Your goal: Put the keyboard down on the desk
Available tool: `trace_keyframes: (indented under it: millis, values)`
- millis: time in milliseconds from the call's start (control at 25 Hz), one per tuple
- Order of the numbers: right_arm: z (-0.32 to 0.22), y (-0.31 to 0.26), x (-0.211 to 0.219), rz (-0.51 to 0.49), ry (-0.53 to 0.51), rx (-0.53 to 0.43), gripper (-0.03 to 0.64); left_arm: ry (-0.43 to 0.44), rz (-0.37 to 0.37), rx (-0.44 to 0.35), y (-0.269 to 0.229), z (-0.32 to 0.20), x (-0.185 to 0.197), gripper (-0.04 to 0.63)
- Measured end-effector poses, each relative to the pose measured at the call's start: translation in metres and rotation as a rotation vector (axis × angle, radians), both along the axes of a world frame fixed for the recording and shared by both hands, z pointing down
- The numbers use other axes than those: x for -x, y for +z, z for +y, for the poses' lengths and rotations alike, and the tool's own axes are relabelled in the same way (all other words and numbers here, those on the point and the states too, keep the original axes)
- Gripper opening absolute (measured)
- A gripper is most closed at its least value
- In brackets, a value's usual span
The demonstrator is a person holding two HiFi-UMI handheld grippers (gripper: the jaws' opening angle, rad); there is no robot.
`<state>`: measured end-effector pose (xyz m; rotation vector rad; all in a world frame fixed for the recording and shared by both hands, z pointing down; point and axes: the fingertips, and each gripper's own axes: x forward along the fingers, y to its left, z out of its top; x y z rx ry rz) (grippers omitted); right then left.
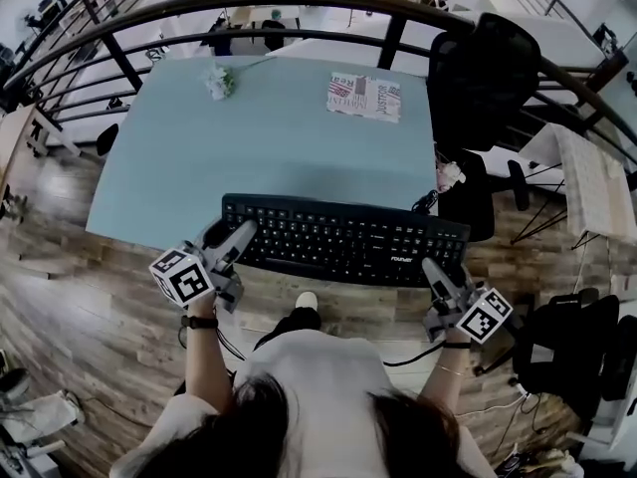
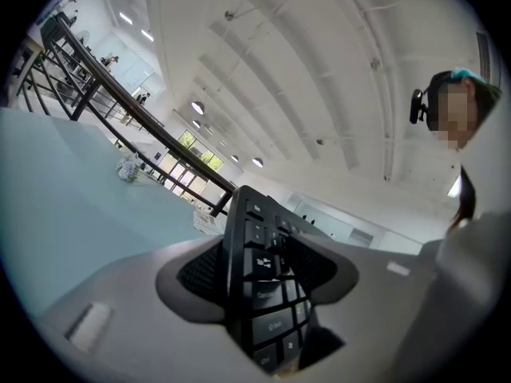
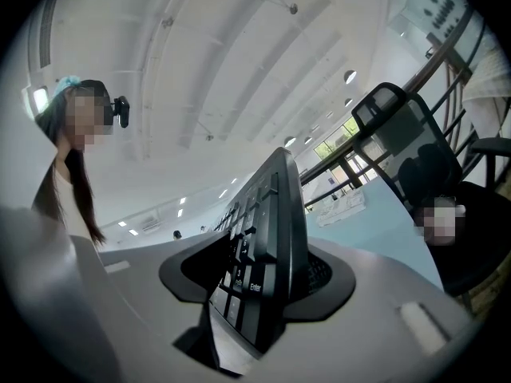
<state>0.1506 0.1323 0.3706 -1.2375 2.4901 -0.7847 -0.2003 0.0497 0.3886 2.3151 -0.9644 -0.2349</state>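
A black keyboard (image 1: 343, 239) hangs level across the near edge of the light blue desk (image 1: 259, 137), gripped at both ends. My left gripper (image 1: 234, 239) is shut on its left end, and my right gripper (image 1: 438, 272) is shut on its right end. In the left gripper view the keyboard's end (image 2: 259, 294) stands edge-on between the dark pads (image 2: 200, 274). The right gripper view shows the other end (image 3: 267, 278) clamped the same way between its pads (image 3: 204, 274). I cannot tell whether the keyboard touches the desk.
A printed booklet (image 1: 364, 97) and a crumpled white object (image 1: 220, 81) lie at the desk's far side. A black office chair (image 1: 485, 73) stands at the right corner, and a dark railing (image 1: 299, 3) curves behind the desk. The keyboard's cable (image 1: 426, 203) trails off the right edge.
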Motion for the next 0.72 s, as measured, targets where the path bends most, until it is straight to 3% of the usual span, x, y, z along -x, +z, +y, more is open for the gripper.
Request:
trace_keyframes:
  millis: [200,720]
  values:
    - [-0.022,0.007,0.008,-0.001,0.027,0.034,0.189,0.030,-0.001,0.034,0.009,-0.032,0.006,0.273]
    - [-0.024,0.017,0.011,0.005,0.034,0.082,0.189,0.034,0.006,0.072,0.025,-0.034,0.008,0.273]
